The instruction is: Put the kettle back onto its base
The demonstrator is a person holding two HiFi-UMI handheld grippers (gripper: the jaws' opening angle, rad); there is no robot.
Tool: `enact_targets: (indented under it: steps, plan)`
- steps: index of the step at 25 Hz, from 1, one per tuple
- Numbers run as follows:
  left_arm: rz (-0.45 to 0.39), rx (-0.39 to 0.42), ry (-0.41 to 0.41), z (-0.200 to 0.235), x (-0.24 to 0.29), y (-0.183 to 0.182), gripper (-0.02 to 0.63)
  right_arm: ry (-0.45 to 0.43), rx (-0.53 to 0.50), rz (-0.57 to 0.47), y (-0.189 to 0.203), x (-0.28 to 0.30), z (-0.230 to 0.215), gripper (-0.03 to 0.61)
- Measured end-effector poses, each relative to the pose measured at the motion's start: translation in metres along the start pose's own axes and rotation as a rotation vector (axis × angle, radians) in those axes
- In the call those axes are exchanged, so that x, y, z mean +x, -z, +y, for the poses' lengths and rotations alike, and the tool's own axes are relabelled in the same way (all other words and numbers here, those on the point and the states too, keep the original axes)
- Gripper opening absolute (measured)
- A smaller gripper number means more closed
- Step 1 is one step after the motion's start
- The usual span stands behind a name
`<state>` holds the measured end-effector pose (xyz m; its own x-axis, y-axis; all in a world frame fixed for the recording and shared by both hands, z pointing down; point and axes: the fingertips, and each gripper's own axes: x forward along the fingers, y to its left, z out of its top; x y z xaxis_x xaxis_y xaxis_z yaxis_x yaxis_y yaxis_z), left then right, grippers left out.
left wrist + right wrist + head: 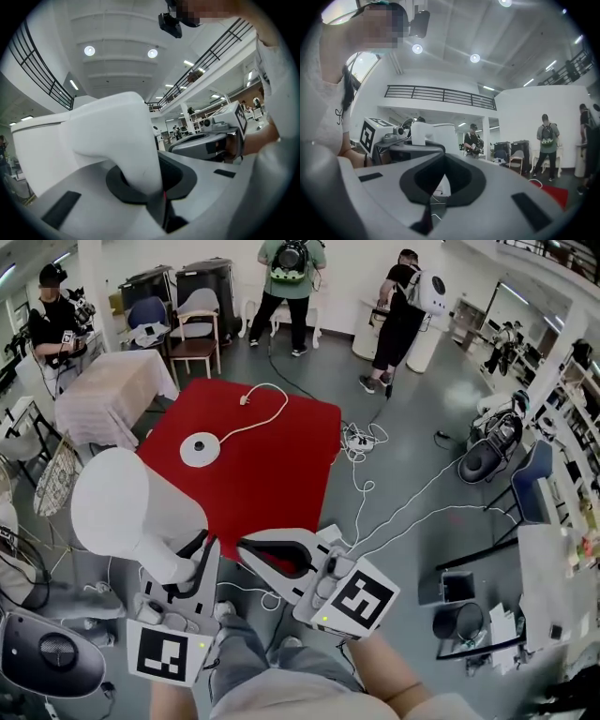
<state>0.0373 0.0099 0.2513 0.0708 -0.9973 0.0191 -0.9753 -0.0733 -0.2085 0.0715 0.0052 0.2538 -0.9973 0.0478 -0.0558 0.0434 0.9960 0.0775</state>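
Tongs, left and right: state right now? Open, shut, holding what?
Left tongs: closed on the kettle, gripped by its handle.
Right tongs: closed, empty.

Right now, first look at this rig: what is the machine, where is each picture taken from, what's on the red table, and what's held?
There is no robot. A person holds a handheld gripper in each hand. The head view comes from a camera on the person's head, looking steeply down. The other two views come from cameras riding on the grippers, each looking along its own jaws. The left gripper is shut on a white kettle, holding it by its handle in the air at the near left of the red table. The right gripper is shut with nothing in it. On the table lies the round white base with its cord.
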Motion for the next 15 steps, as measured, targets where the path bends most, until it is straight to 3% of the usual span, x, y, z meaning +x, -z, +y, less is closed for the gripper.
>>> enact_targets:
  steps: [15]
  plan:
    - [-0.002, 0.002, 0.1, 0.093, 0.046, 0.02, 0.043, 0.105, 0.0, 0.012, 0.004, 0.09, -0.055, 0.008]
